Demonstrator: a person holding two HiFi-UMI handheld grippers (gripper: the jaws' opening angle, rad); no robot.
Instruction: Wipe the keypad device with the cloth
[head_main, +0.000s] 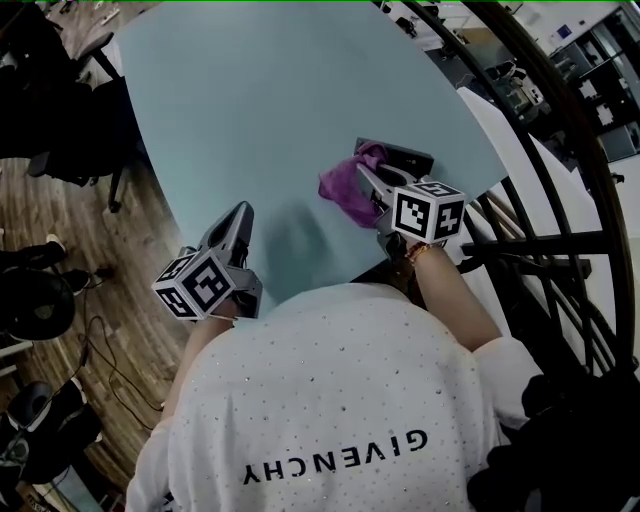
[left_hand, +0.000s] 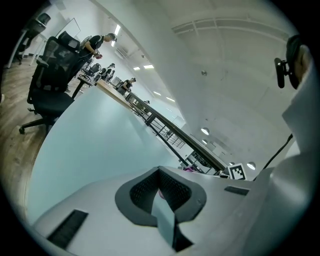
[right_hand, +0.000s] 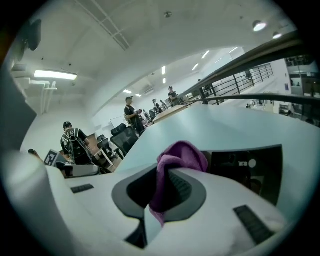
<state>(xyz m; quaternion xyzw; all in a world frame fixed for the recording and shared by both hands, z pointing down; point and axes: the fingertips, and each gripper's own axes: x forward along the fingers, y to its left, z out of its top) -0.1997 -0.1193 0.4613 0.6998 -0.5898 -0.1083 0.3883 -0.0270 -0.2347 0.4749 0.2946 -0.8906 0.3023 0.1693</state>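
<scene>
We lean over the pale counter (head_main: 280, 110); a black railing (head_main: 560, 150) crowds its right edge. There the keypad device (head_main: 412, 158) lies flat, long axis slanting left to right, its near end hidden by the purple cloth (head_main: 340, 188) pinched in the right gripper (head_main: 365, 178) jaws. The left gripper (head_main: 243, 210) jaws are pressed together and empty.

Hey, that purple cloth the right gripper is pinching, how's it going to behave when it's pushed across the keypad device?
Probably floppy: the cloth droops and bunches around the right gripper instead of holding a shape. Likely light, since a pinch on one fold carries it. Pushed over the keypad device, it may crumple or drag unevenly.
</scene>
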